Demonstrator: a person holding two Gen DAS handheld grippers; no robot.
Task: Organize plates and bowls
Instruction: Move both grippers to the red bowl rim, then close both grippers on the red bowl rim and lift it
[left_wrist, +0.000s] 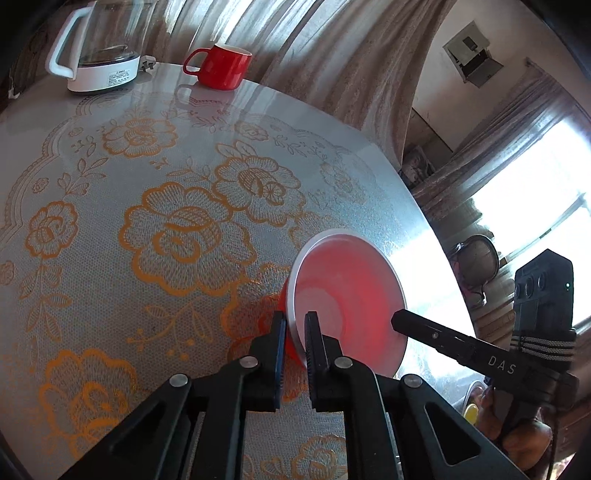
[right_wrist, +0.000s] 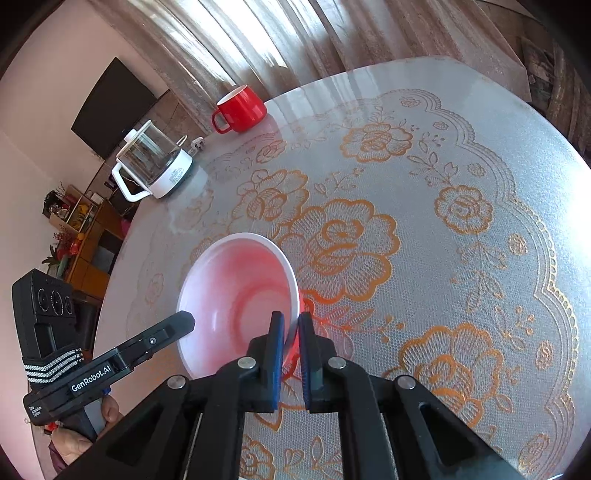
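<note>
Two sets of tongs grip one bowl (left_wrist: 347, 295) from opposite sides, low and right of centre in the left wrist view. The left tongs (left_wrist: 295, 325) are clenched on its near rim, one pad inside, one against the red outer wall. The right tongs (right_wrist: 291, 325) pinch the opposite rim the same way. The bowl, white-rimmed with a pinkish inside, sits tilted, its mouth turned toward the right of that frame, above the floral desk (left_wrist: 147, 221). A red mug (left_wrist: 221, 66) and a glass kettle (left_wrist: 99, 48) stand at upper left.
</note>
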